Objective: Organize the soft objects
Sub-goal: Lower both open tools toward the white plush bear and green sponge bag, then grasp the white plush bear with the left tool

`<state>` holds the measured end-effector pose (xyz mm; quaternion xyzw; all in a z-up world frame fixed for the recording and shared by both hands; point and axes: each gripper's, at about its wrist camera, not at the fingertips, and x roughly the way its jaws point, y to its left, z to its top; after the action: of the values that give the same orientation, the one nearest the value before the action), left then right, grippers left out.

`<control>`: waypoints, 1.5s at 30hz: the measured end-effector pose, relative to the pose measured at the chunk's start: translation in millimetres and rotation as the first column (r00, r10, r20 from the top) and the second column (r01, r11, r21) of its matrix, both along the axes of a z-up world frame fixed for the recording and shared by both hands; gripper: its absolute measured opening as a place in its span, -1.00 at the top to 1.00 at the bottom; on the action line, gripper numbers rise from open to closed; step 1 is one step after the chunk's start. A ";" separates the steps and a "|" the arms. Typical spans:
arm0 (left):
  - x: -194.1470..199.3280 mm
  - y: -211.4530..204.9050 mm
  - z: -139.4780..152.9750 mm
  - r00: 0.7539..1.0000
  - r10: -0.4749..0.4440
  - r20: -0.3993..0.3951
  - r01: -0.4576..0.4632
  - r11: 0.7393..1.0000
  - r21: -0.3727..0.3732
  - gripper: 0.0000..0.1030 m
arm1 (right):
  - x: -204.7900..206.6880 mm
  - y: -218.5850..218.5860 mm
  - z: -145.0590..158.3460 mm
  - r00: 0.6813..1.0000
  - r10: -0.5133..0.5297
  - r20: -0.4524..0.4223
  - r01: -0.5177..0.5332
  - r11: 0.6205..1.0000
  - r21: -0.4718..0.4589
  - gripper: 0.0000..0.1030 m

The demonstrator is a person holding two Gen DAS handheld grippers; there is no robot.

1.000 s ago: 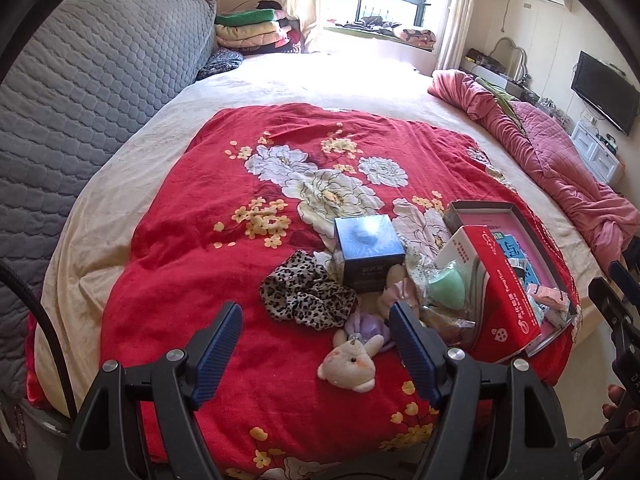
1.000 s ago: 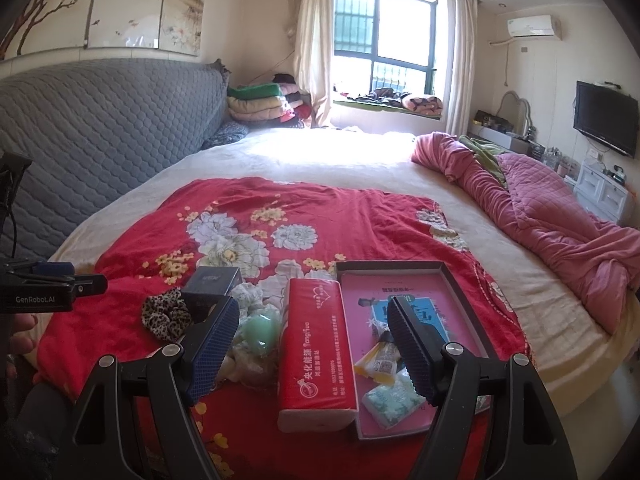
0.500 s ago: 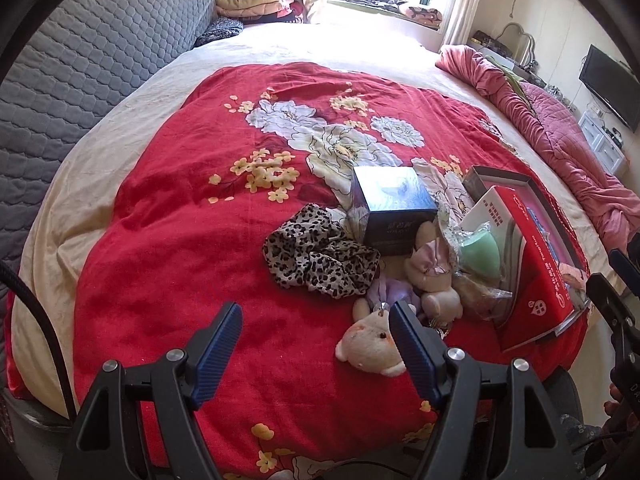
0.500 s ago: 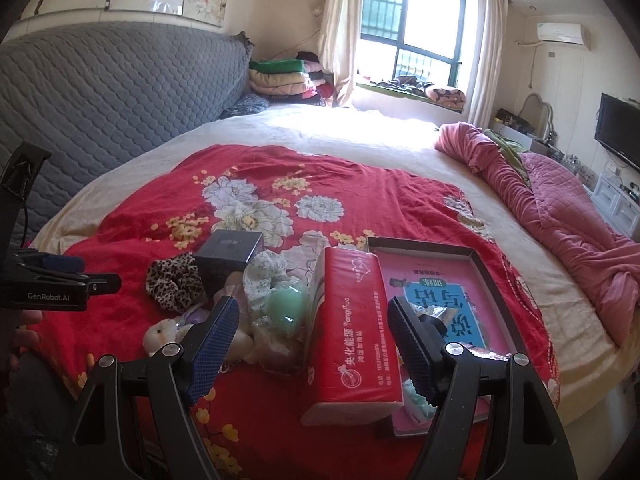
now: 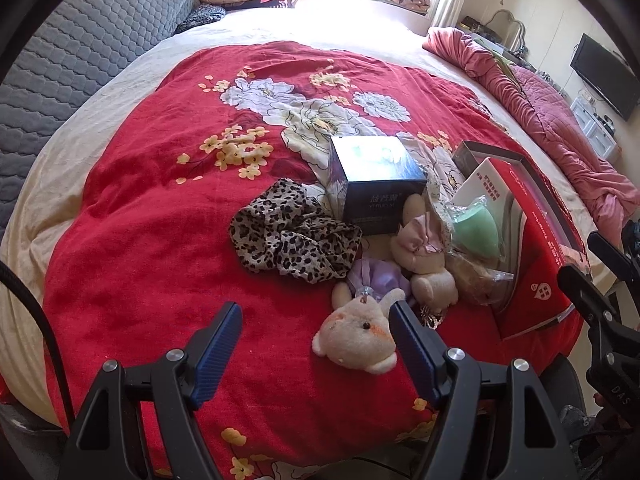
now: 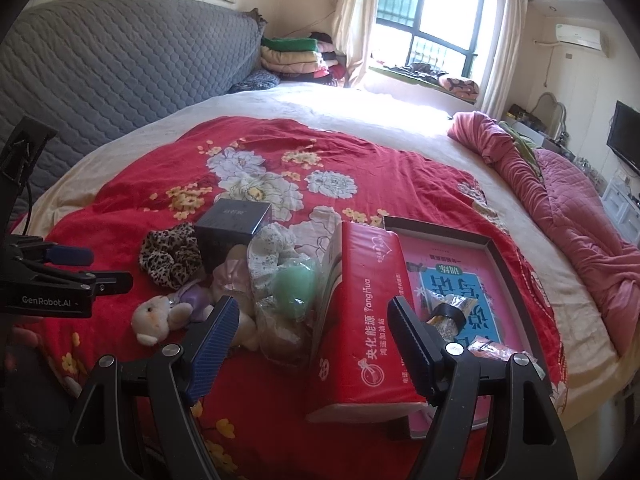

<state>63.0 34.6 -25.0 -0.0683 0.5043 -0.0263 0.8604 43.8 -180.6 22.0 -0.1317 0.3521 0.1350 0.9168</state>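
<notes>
Soft things lie in a heap on the red floral blanket [image 5: 152, 216]: a leopard-print scrunchie [image 5: 290, 232], a white plush bear [image 5: 358, 336] in a purple dress, a second cream plush [image 5: 426, 256] and a green sponge [image 5: 478, 232] in clear wrap. My left gripper [image 5: 314, 326] hangs open just above the blanket, its right finger beside the white bear's head. My right gripper [image 6: 312, 318] is open over the red tissue pack [image 6: 362, 316], with the bagged green sponge [image 6: 294, 284] just past its left finger. Nothing is held.
A dark blue box [image 5: 376, 176] stands behind the plush toys. A shallow tray [image 6: 494, 248] with a pink and blue booklet and small packets lies right of the tissue pack. A pink quilt [image 6: 568, 208] is bunched at the right; a grey padded headboard [image 6: 120, 76] runs along the left.
Both grippers have come down and closer to the heap of objects, which looks larger in both views. Their jaws stay equally wide and nothing was picked up.
</notes>
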 end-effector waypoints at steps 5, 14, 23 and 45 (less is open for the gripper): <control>4.9 -5.6 -11.9 1.000 -0.016 -0.009 0.016 1.000 -0.015 -0.46 | 12.1 10.6 -9.5 1.000 0.022 0.005 -0.021 0.998 -0.059 -0.51; 13.0 -7.7 -26.4 0.999 -0.040 -0.021 0.039 0.998 -0.042 -0.46 | 41.0 34.3 -28.7 0.997 0.073 -0.002 -0.073 0.984 -0.160 -0.51; 19.7 -7.4 -35.9 0.998 -0.062 -0.034 0.059 0.996 -0.063 -0.46 | 59.3 54.9 -49.2 0.993 0.112 -0.033 -0.117 0.959 -0.259 -0.51; 26.6 -16.8 -51.0 0.993 -0.109 -0.049 0.106 0.992 -0.069 -0.46 | 81.1 74.0 -86.4 0.988 0.138 -0.072 -0.156 0.911 -0.383 -0.22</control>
<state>89.6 17.8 -76.0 -0.0699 0.5285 -0.0875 0.8415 124.9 -106.6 -64.4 -0.3333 0.3808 0.1341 0.8520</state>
